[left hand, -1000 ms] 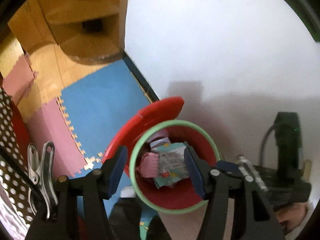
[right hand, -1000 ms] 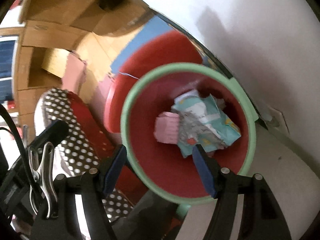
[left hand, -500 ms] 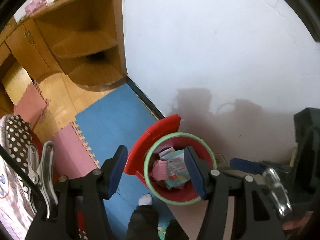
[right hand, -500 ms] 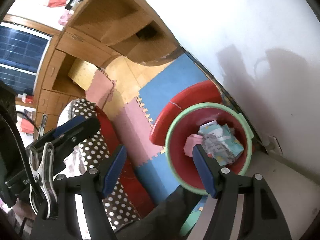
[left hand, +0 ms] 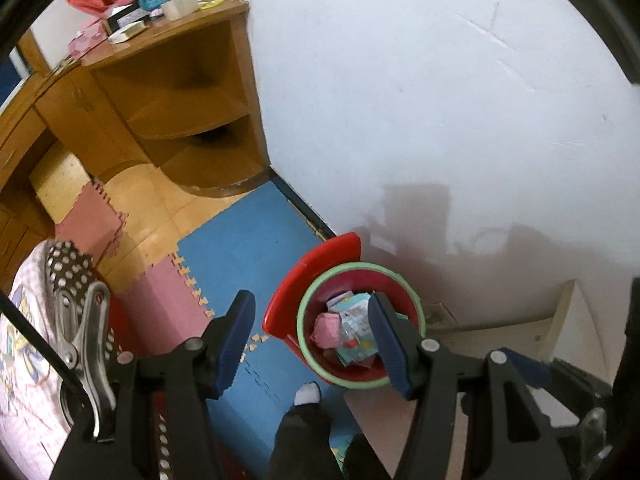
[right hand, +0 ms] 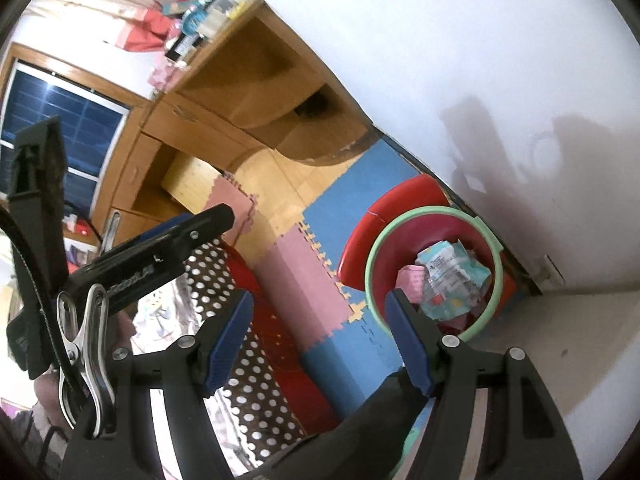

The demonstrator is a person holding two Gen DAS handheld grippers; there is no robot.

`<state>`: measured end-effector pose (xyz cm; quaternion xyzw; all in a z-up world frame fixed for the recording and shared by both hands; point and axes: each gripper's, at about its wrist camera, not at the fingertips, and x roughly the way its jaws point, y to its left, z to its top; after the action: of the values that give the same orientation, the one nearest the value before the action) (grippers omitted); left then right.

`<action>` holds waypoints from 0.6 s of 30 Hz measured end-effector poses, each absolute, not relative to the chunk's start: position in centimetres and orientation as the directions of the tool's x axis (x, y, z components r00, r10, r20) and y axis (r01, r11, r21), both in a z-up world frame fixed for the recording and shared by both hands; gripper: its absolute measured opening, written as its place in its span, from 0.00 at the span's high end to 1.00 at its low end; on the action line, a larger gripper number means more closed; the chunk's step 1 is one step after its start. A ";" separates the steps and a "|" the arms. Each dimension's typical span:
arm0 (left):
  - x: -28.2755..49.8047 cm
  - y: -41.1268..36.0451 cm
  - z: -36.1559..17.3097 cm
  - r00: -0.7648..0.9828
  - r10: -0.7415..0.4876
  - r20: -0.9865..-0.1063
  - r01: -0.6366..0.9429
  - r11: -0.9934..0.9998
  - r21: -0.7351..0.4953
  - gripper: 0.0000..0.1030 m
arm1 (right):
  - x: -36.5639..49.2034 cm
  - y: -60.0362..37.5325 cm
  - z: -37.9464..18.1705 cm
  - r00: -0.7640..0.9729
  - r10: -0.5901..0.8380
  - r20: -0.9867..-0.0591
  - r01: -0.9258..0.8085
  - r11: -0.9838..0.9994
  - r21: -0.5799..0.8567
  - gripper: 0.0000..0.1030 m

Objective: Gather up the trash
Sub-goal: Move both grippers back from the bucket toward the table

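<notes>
A red bin with a green rim (left hand: 360, 266) stands on the floor against the white wall, its red lid (left hand: 316, 264) tipped back. Inside lie a crumpled pink paper (left hand: 326, 330) and a teal and white wrapper (left hand: 354, 314). My left gripper (left hand: 311, 296) hangs high above the bin, open, with nothing between its blue pads. In the right wrist view the same bin rim (right hand: 424, 214) and wrapper (right hand: 448, 276) lie far below. My right gripper (right hand: 320, 296) is open and holds nothing. One of the left gripper's fingers (right hand: 192, 228) shows at the left there.
Blue and pink foam mats (left hand: 248, 248) cover the floor. A wooden corner shelf (left hand: 188, 128) with clutter on top stands at the back. Polka-dot bedding (right hand: 240, 360) lies on the left. A person's foot in a white sock (left hand: 307, 394) is near the bin, and a pale ledge (left hand: 500, 336) on the right.
Both grippers have risen away from the bin, which now looks much smaller. More of the shelf, mats and wall has come into view. The jaws stayed equally wide.
</notes>
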<state>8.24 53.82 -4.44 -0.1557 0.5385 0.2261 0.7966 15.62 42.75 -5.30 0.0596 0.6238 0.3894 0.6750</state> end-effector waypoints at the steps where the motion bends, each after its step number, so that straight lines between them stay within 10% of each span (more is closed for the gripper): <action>1: 8.0 53.2 -4.0 0.317 0.189 -0.929 -0.534 0.846 -0.010 0.40 | 15.3 42.4 -4.8 -0.073 0.608 -0.790 -0.453 0.686 0.570 0.32; 18: 5.1 41.7 2.8 0.360 0.322 -0.876 -0.537 0.839 0.088 0.40 | 13.4 30.5 2.3 0.112 0.690 -0.715 -0.446 0.678 0.584 0.32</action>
<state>5.13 41.70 2.76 -0.1074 0.5010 0.2628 0.8176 13.41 30.47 2.29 0.1119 0.5437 0.3853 0.7372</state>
